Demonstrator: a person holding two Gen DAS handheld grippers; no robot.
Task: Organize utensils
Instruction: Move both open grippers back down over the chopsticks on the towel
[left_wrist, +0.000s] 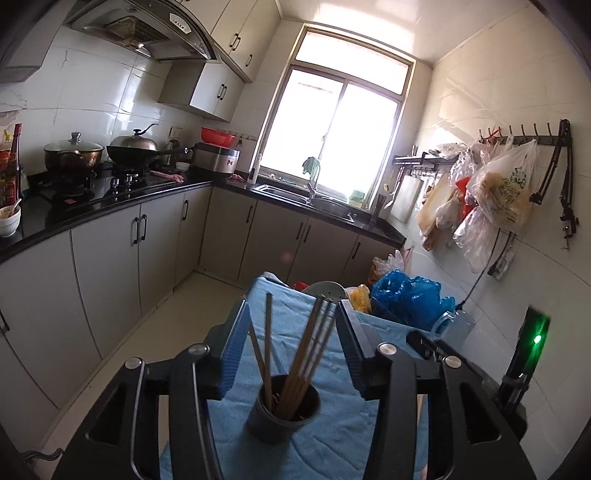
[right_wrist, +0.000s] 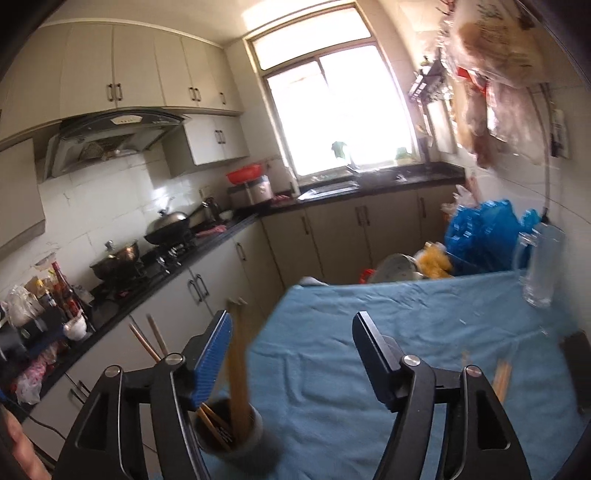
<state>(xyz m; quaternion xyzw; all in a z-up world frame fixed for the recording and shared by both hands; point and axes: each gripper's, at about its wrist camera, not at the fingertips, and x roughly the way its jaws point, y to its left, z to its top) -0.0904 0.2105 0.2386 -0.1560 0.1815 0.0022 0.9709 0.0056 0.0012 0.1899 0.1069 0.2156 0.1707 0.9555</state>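
Standing apart, both tools hold nothing — left tool (left_wrist: 291, 314) brackets chopsticks (left_wrist: 314, 343) in the cup (left_wrist: 282, 417).

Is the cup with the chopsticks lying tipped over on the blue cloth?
No, the cup stands upright on the blue cloth, and the chopsticks stick up out of its open top.

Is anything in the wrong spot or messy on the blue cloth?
Yes. Most chopsticks stand in the dark cup, but a few loose chopsticks lie on the blue cloth by the right gripper. They look left out.
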